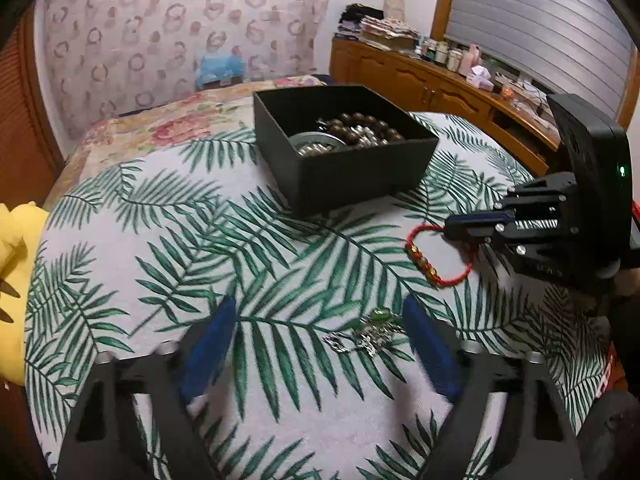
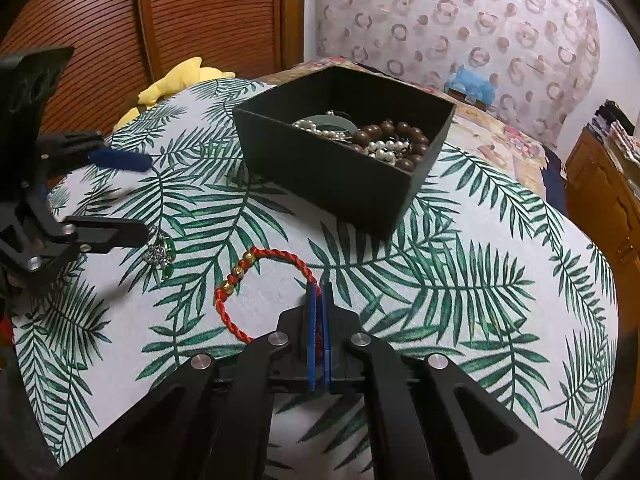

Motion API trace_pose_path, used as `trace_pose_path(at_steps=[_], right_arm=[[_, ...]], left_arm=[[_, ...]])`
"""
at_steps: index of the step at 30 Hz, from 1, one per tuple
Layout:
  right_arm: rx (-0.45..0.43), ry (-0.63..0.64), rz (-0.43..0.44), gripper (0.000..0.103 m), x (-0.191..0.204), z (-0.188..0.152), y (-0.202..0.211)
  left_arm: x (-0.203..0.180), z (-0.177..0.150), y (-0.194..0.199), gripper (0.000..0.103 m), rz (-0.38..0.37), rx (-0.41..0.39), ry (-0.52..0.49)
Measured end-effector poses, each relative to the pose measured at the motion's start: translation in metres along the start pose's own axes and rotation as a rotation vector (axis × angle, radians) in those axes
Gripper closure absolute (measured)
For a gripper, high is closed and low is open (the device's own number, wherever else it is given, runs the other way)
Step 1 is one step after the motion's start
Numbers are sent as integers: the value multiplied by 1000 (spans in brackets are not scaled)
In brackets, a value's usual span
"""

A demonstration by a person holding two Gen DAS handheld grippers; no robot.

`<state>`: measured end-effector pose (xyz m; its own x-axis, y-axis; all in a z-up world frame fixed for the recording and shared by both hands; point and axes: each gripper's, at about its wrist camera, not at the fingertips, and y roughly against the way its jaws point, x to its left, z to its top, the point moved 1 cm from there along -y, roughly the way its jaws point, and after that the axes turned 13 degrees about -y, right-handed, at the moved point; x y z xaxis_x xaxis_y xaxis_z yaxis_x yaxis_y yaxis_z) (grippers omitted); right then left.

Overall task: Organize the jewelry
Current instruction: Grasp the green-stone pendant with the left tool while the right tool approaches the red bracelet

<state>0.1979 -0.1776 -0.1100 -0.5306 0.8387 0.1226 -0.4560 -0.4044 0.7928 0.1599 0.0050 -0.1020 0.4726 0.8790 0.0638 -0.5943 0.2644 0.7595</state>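
Note:
A red cord bracelet (image 2: 230, 286) with gold beads lies on the leaf-print cloth (image 2: 460, 280). My right gripper (image 2: 319, 290) is shut on its cord at the near side; the left wrist view shows the same grip, the right gripper (image 1: 450, 232) pinching the bracelet (image 1: 424, 264). A silver and green piece of jewelry (image 1: 368, 332) lies between the blue pads of my left gripper (image 1: 320, 308), close to the right pad, and the jaws stand open around it. The right wrist view shows the left gripper (image 2: 146, 198) over that piece (image 2: 162, 254). A black box (image 1: 344, 176) behind holds brown beads and pearls.
The black box (image 2: 320, 184) stands toward the far side of the cloth. A yellow plush toy (image 1: 16, 280) lies at the bed's left edge. A wooden dresser (image 1: 440, 84) with bottles and clutter runs along the right. A slatted wooden door (image 2: 160, 20) stands behind.

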Motion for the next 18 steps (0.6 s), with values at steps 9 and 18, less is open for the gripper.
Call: trace_pose_path(at_steps=[9, 18], right_arm=[[-8, -11, 11, 100, -4, -1, 1], [-10, -14, 14, 100, -3, 0, 1]], left_arm=[[-14, 4, -7, 73, -67, 14, -57], [-20, 0, -7, 83, -97, 32, -69]])
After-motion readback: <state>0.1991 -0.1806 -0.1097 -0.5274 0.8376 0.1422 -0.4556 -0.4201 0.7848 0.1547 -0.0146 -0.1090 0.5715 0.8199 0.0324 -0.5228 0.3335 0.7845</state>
